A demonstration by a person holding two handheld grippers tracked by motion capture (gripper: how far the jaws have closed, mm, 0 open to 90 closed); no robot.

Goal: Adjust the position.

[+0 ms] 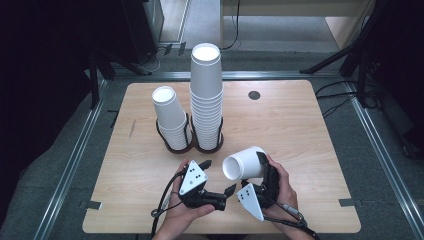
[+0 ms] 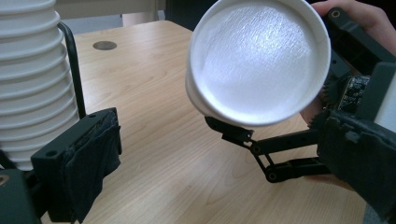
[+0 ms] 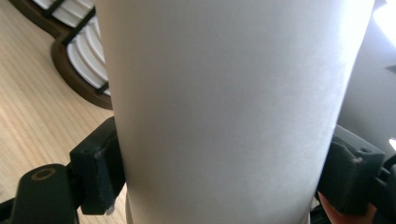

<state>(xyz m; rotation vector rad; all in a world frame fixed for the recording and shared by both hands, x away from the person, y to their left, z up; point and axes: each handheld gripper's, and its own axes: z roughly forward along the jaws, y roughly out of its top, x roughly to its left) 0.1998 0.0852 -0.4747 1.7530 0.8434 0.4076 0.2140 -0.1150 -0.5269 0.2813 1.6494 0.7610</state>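
Right gripper [image 1: 261, 172] is pinching a white paper cup [image 1: 245, 163] by its side wall, both pads pressing on it, cup lying tipped on its side above the wooden table [image 1: 300, 130], its closed bottom facing the left gripper [image 1: 212, 176]. In the left gripper view the cup [image 2: 259, 60] is hanging just ahead of the left gripper's spread jaws, nothing between them.

Behind, two stacks of cups are standing in a dark wire holder [image 1: 190, 142]: a short stack [image 1: 170, 115] and a tall stack [image 1: 206, 95].

Risks, as a judgement: the thin wall is giving little to grip, so a harder squeeze could be crushing the cup, and a looser one letting it slide out. Swinging it toward the holder, the cup or the left gripper could be clipping the tall stack and toppling it.
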